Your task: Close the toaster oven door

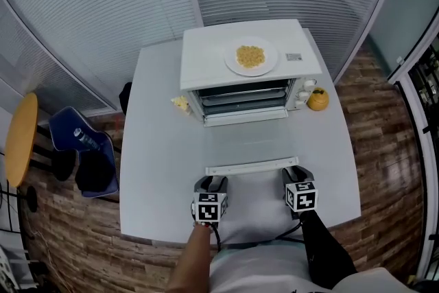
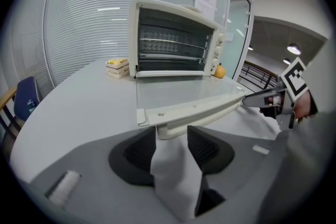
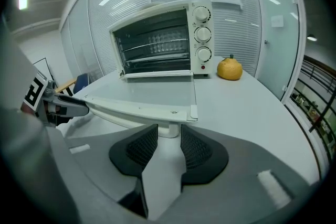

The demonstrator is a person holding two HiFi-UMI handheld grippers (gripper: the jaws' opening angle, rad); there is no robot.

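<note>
1. The toaster oven stands at the far middle of the table. Its door is fully down, lying flat toward the person, so closing has not yet begun.
2. The door handle runs along the near edge. The left gripper has its jaws pressed on the handle's left post, and the right gripper is clamped likewise on the right post.
3. The step in hand looks like the grasp. The next move probably calls for both ends to be lifted together, swinging the door up and back on its hinge until it shuts.
4. Counted: one oven, one door, one handle, two grippers, three knobs.
5. Around it: one plate of food on top, one orange fruit at its right, and one small yellow item at its left.
</note>
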